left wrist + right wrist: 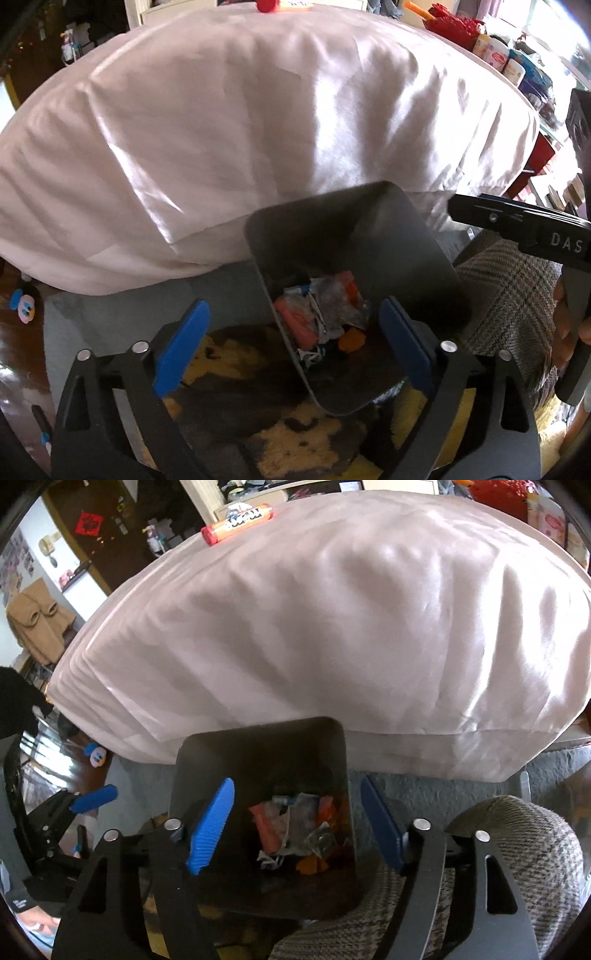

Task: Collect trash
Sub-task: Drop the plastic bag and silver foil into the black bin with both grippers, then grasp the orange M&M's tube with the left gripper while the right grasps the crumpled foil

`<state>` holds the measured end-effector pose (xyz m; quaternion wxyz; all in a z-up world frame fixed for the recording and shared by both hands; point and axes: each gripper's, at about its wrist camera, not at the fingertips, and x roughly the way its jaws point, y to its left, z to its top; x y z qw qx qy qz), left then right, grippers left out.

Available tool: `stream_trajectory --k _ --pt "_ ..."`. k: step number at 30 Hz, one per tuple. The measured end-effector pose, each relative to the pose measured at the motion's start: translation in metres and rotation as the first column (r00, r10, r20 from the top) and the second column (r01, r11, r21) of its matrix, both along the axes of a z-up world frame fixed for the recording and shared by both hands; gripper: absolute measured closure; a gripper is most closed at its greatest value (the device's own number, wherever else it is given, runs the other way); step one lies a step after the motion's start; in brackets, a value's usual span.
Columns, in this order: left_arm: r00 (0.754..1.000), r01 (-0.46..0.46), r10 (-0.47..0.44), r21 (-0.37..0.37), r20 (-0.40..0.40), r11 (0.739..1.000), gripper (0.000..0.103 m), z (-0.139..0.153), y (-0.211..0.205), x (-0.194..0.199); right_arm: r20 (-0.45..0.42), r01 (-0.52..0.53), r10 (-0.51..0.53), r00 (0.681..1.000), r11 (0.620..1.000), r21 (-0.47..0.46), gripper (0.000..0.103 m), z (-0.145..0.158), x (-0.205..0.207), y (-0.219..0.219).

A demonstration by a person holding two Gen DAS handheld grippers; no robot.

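A dark grey trash bin (406,236) stands on the floor in front of the table; it also shows in the right wrist view (258,749). Inside lie crumpled wrappers (325,310), red, orange and silver, seen too from the right wrist (295,827). My left gripper (295,343) is open and empty, hovering above the bin's near rim. My right gripper (299,830) is open and empty, right above the bin's mouth. An orange candy tube (238,522) lies on the far part of the table.
A table under a white cloth (240,129) fills the view behind the bin. A yellow and black rug (295,435) lies under it. A plaid-clad knee (517,849) is at the right. A Donald Duck slipper (96,755) lies on the floor at left. Cluttered shelves (517,62) stand far right.
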<state>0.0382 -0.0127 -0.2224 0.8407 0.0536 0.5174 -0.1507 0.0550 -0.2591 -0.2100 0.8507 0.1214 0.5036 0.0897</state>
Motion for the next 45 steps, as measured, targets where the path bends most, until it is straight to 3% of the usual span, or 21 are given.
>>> stream_trajectory --k 6,23,38,45 --pt "0.998 -0.037 0.038 -0.017 0.045 0.999 0.008 0.02 0.016 0.003 0.0 0.03 -0.03 1.0 0.999 0.035 0.015 0.007 0.003 -0.011" --pt "0.98 -0.066 0.067 -0.011 0.188 0.998 0.008 0.08 0.029 0.047 0.173 0.053 -0.044 0.984 0.997 -0.049 0.014 0.08 0.046 -0.024" --pt "0.97 0.002 0.007 -0.037 0.244 0.999 0.008 0.112 -0.007 0.179 0.225 0.083 -0.047 0.973 0.984 -0.155 0.014 0.104 0.154 -0.007" --pt "0.964 0.053 -0.043 -0.032 0.261 0.998 0.015 0.114 -0.031 0.234 0.219 0.102 -0.059 0.974 0.976 -0.192 0.014 0.105 0.19 -0.007"
